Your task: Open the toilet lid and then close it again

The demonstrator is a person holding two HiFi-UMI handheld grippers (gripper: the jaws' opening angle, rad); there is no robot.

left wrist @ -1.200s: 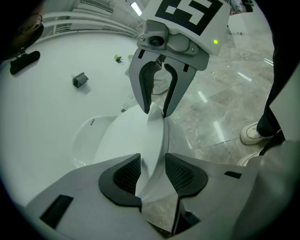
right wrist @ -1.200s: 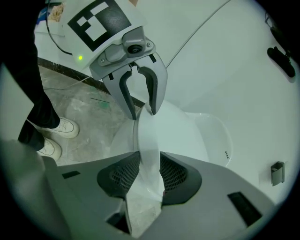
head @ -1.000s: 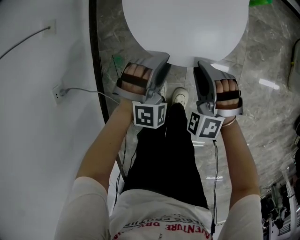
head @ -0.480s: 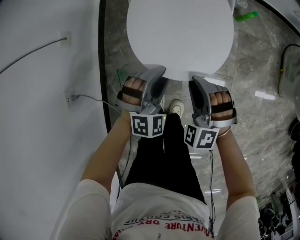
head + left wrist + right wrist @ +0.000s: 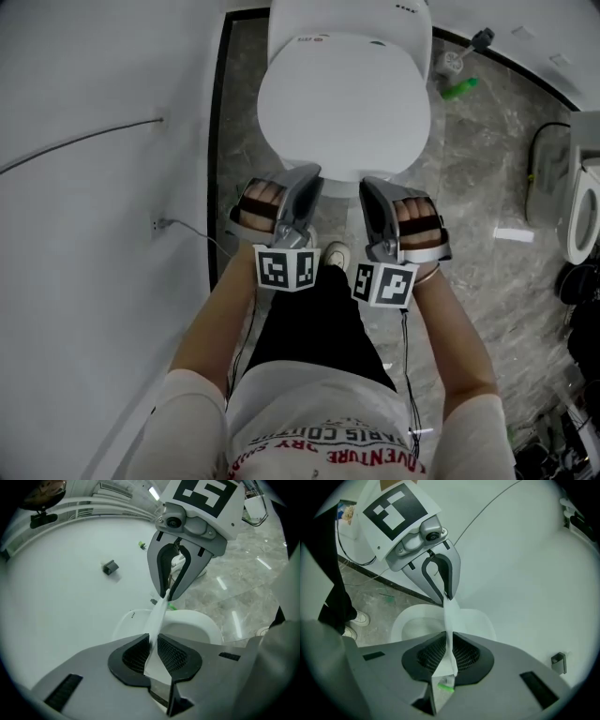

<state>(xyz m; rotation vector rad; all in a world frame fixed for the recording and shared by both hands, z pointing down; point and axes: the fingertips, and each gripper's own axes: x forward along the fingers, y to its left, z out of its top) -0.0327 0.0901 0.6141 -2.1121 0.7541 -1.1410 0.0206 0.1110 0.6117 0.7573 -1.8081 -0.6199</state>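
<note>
The white toilet lid (image 5: 342,103) is tilted up off the seat (image 5: 199,620), and both grippers hold its front edge. My left gripper (image 5: 312,176) has just been closing; in the left gripper view its pads (image 5: 174,654) now press on the thin lid edge (image 5: 157,616). My right gripper (image 5: 368,185) grips the same edge (image 5: 450,620) a little to the right. Each gripper view shows the other gripper (image 5: 167,591) (image 5: 447,594) clamped further along the rim. The open bowl (image 5: 415,626) shows below the lid.
A white wall with a cable (image 5: 84,141) and a socket (image 5: 159,225) runs close on the left. A green object (image 5: 461,88) lies on the marble floor right of the tank (image 5: 347,21). A dark bin (image 5: 544,178) stands at the far right. The person's shoe (image 5: 335,253) is below the grippers.
Both grippers have risen together with the lid's front edge, lifting it off the seat. The head view has pulled back, so the tank and more floor now show.
</note>
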